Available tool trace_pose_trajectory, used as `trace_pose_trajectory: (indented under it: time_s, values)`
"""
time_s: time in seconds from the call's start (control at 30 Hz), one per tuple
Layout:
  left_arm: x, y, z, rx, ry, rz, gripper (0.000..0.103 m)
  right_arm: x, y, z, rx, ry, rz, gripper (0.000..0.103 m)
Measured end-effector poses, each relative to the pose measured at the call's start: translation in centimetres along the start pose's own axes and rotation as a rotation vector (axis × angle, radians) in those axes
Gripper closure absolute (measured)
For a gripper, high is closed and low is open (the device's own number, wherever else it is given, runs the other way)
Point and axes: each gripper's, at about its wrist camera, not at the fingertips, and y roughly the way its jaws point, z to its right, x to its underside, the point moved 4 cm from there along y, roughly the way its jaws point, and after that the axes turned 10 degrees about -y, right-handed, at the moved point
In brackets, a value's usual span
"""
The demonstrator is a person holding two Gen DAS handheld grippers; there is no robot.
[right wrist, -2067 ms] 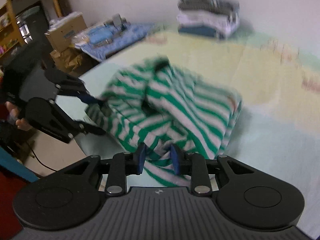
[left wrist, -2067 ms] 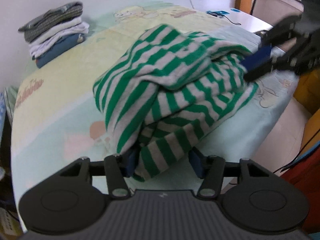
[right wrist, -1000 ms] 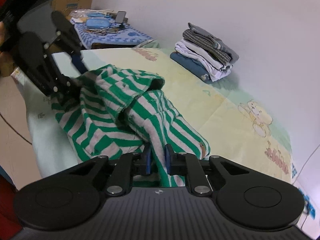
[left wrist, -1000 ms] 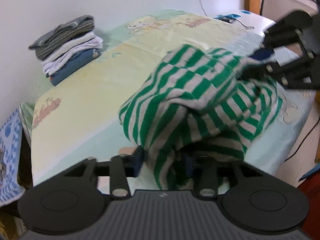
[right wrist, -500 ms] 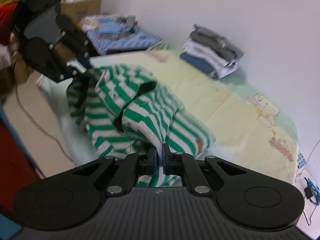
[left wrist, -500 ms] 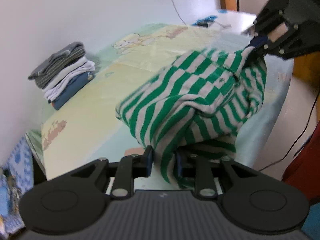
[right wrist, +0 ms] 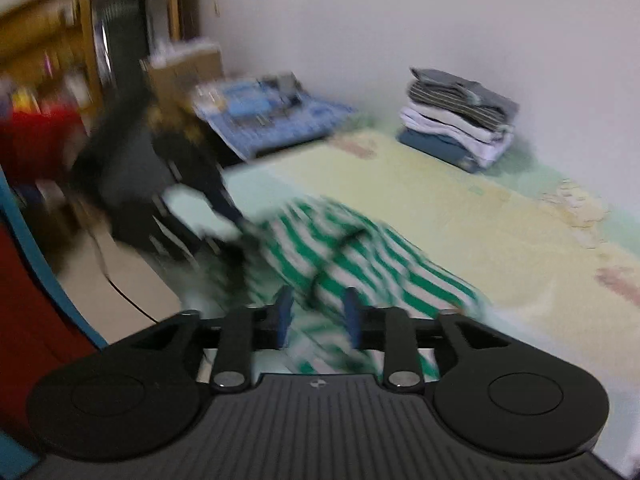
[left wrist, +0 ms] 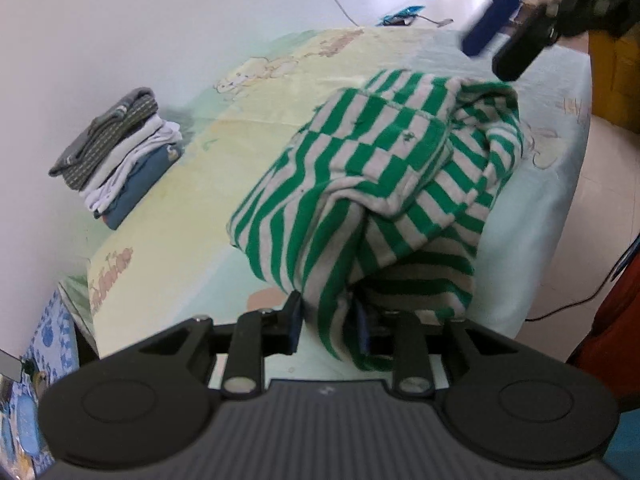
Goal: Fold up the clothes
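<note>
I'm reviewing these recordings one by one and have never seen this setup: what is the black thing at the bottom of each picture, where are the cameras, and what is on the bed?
There is no robot. A person carries a hand-held two-fingered tool in each hand, and a wide-angle camera on each looks forward along its fingers, so the black body at the bottom of each picture is that tool itself.

In the left wrist view, the left tool pinches a hanging fold of the green-and-white striped knit garment, which is bunched on the pale cartoon-print bedsheet. The right tool shows top right, above the garment and clear of it.

The right wrist view is blurred. There the jaws of the right tool are opening, with nothing gripped; the garment lies beyond them.

A stack of folded grey, white and blue clothes sits by the wall.
</note>
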Motion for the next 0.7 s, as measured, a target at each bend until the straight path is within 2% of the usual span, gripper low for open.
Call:
trace_pose_trajectory:
  time_s: [0.13, 0.17, 0.27, 0.3, 0.4, 0.47, 0.53, 0.67, 0.7]
  values:
    - [-0.1, 0.0, 0.1, -0.012, 0.032, 0.002, 0.078, 0.0, 3.9, -1.8, 0.003, -0.033, -0.012, 0.069]
    - [-0.1, -0.2, 0.0, -0.012, 0.029, 0.005, 0.078, 0.3, 5.0, -2.1, 0.004, -0.042, -0.021, 0.073]
    - [-0.1, -0.5, -0.6, -0.031, 0.025, 0.005, 0.078, 0.8, 6.3, -1.9, -0.027, -0.011, -0.047, 0.098]
    - [-0.1, -0.6, -0.8, -0.036, 0.023, 0.005, 0.078, 1.0, 6.5, -1.7, -0.040, 0.001, -0.058, 0.098]
    - [0.2, -1.0, -0.9, -0.040, 0.021, 0.013, 0.078, 0.7, 3.7, -1.0, -0.099, 0.021, -0.021, 0.098]
    - [0.5, -1.2, -0.4, -0.035, 0.028, 0.026, 0.078, 1.2, 2.6, -0.2, -0.110, 0.014, -0.049, 0.098]
    - [0.9, -1.2, 0.2, -0.026, 0.034, 0.033, 0.078, 2.4, 2.8, 0.3, -0.104, -0.008, -0.106, 0.098]
    - [3.2, 0.6, 1.1, -0.038, 0.077, -0.009, 0.078, 5.2, 6.0, -1.5, -0.123, -0.107, -0.197, 0.099]
    - [3.5, 0.7, 1.0, -0.036, 0.078, -0.013, 0.078, 5.6, 6.3, -2.0, -0.122, -0.137, -0.192, 0.099]
